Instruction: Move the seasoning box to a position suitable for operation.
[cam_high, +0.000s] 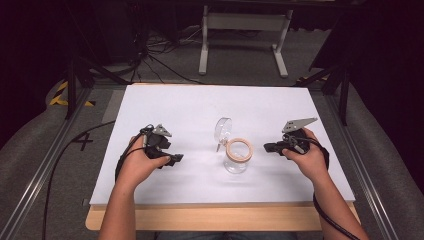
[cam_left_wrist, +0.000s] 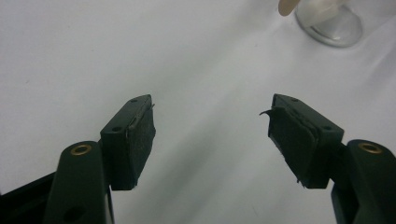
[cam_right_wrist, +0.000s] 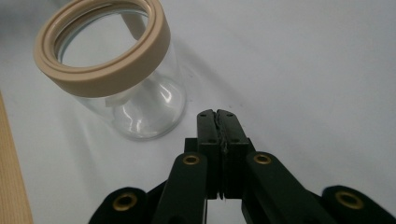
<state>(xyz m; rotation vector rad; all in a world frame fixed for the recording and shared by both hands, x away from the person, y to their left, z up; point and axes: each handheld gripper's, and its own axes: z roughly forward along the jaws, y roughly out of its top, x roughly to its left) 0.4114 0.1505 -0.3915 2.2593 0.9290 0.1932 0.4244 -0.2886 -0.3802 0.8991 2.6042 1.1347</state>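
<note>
A clear glass jar (cam_high: 236, 159) with a beige ring collar (cam_high: 239, 149) stands upright in the middle of the white table top (cam_high: 200, 110). Its hinged glass lid (cam_high: 223, 130) is swung open and stands up behind the mouth. My left gripper (cam_high: 176, 159) rests left of the jar, open with nothing between its pads (cam_left_wrist: 285, 137); the jar's base (cam_left_wrist: 331, 28) lies beyond the jaws, far right. My right gripper (cam_high: 268, 147) sits just right of the jar, shut on nothing, its tips (cam_right_wrist: 218, 116) a short way from the jar (cam_right_wrist: 135, 105).
The white top lies on a wooden board whose edge (cam_high: 220, 216) runs along the front. Metal rails (cam_high: 60, 150) flank the table. A white stand (cam_high: 245, 25) and cables (cam_high: 160, 50) are on the floor beyond the far edge.
</note>
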